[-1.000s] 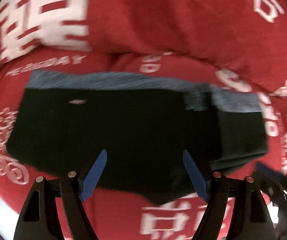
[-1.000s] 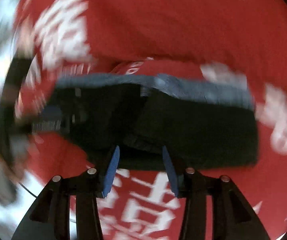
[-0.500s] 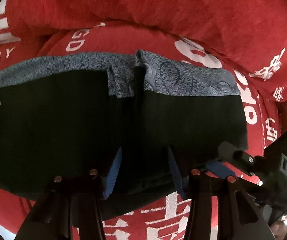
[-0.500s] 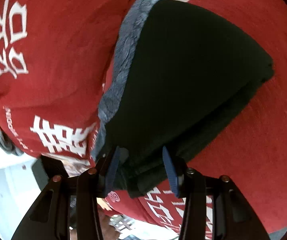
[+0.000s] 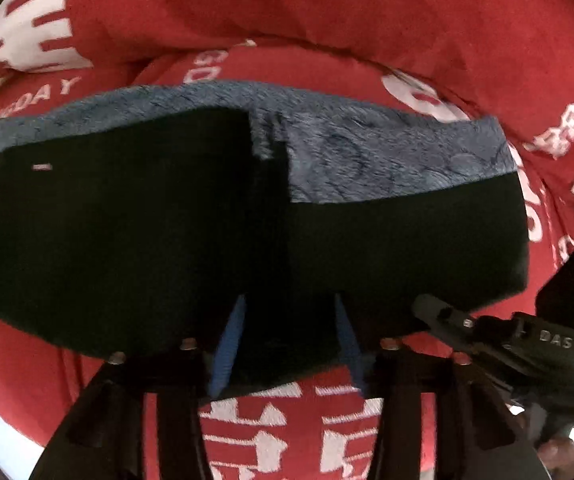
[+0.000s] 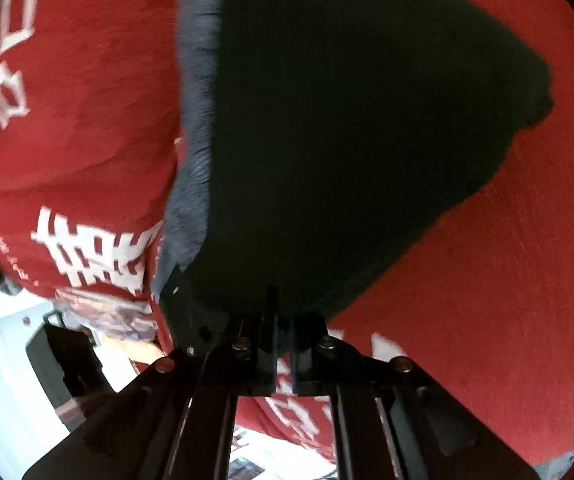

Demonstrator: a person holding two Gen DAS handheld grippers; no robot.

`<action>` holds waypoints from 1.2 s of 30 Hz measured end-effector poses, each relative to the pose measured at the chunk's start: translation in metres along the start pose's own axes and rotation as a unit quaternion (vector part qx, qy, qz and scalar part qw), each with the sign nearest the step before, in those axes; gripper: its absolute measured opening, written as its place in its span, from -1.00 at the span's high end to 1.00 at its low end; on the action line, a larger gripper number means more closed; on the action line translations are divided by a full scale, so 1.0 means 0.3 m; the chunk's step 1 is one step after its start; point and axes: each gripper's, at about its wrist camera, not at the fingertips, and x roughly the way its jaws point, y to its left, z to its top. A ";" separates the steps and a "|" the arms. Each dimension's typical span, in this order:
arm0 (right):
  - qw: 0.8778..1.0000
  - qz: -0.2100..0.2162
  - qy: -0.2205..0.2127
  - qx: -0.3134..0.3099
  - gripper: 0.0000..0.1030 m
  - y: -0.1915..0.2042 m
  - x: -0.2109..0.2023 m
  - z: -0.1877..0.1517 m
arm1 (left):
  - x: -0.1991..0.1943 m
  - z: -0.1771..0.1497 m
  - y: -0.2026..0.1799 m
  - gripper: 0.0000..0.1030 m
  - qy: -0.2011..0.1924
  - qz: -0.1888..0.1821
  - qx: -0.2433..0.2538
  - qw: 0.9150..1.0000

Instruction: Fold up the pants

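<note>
Black shorts (image 5: 147,232) with a grey-blue patterned waistband (image 5: 387,152) lie on a red sofa cover, the right part folded over. My left gripper (image 5: 287,336) is open, its blue pads astride the shorts' near hem. My right gripper (image 6: 283,320) is shut on the near edge of the shorts (image 6: 347,140), beside the waistband (image 6: 191,160). It also shows in the left wrist view (image 5: 447,316) at the shorts' lower right corner.
The red sofa cover (image 5: 327,12) with white lettering rises as a back cushion behind the shorts. The seat's front edge (image 6: 99,300) drops to a pale floor (image 6: 7,380) at lower left of the right wrist view.
My right gripper has closed on the shorts' edge. My left gripper has backed off a little, and its jaws stand wider apart.
</note>
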 end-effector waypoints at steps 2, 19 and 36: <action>1.000 0.006 0.007 -0.005 0.89 0.001 -0.002 0.012 | -0.017 0.008 -0.007 -0.14 -0.009 0.012 0.007 1.000; 0.981 -0.072 -0.079 -0.162 0.63 0.268 -0.208 0.361 | 0.043 0.202 -0.190 -0.14 -0.057 0.089 0.039 0.994; 0.973 -0.087 0.046 -0.208 0.70 0.388 0.221 0.241 | -0.035 0.037 0.099 -0.45 -0.025 0.105 -0.011 0.994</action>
